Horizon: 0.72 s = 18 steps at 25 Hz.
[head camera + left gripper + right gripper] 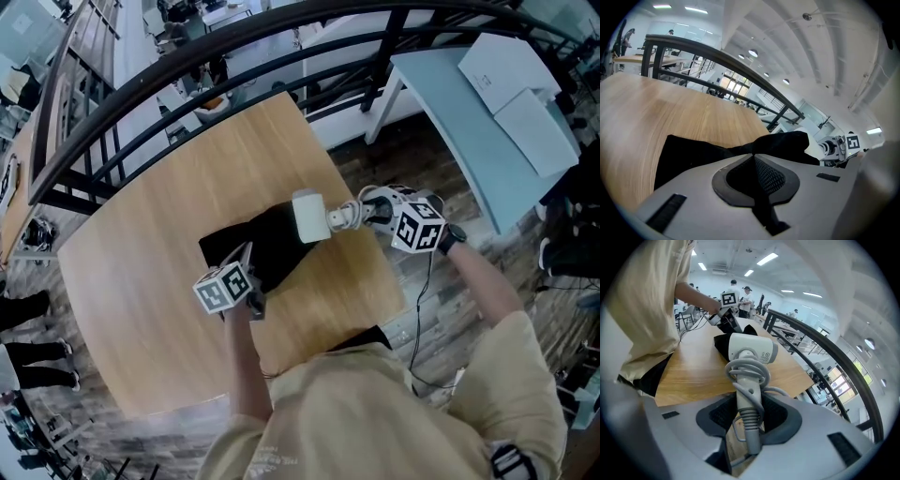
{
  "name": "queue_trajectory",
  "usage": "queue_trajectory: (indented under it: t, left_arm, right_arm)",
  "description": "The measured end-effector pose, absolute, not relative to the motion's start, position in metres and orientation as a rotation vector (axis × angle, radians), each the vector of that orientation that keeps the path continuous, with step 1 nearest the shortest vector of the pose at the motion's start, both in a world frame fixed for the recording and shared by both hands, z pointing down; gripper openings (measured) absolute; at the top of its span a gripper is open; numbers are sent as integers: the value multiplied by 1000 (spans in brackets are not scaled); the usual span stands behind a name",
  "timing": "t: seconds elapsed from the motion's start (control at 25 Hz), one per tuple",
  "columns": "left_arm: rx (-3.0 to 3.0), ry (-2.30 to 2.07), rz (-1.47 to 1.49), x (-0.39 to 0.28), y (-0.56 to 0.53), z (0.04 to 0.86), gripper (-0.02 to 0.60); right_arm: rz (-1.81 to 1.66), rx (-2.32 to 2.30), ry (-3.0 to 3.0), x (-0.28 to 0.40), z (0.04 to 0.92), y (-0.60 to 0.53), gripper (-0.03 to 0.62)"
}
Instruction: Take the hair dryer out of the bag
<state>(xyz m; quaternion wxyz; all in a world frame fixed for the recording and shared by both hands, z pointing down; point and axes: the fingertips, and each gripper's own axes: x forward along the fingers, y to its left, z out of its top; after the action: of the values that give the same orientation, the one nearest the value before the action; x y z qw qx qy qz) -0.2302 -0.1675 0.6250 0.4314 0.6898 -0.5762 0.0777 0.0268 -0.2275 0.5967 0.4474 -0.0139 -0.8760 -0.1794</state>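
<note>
1. Head view: the left gripper (246,262) sits at the near edge of the black bag (267,246), which lies flat on the table (159,216). The right gripper (370,214) holds the white hair dryer (307,217) by its handle. The dryer's head is at the bag's far right corner, and most of its body already shows outside the fabric.

2. Left gripper view: the left gripper (754,164) has its jaws closed, pinching a fold of the bag (693,154) so the cloth bunches up between them. To do this step well, this gripper should anchor the bag low against the table (670,103), so the bag does not trail after the dryer.

3. Right gripper view: the right gripper (749,416) is clamped on the hair dryer (751,350) at the lower handle, beside the ribbed cord sleeve. The cord (747,372) is coiled round the handle above the jaws. The dryer looks clear of the bag (723,341), which lies behind it near the left gripper (723,317).

4. The grip sits low on a top-heavy thing, so the dryer could tip. A smooth pull away from the bag's mouth seems best, keeping the coiled cord from snagging on the fabric.
</note>
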Motion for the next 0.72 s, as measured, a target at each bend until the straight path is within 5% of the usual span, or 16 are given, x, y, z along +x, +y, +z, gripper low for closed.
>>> queue_trajectory:
  t: [0.72]
  left_arm:
    - [1721, -1483, 239, -212, -173, 649, 20]
  right_arm:
    - [399, 1136, -2234, 39, 642, -220, 147]
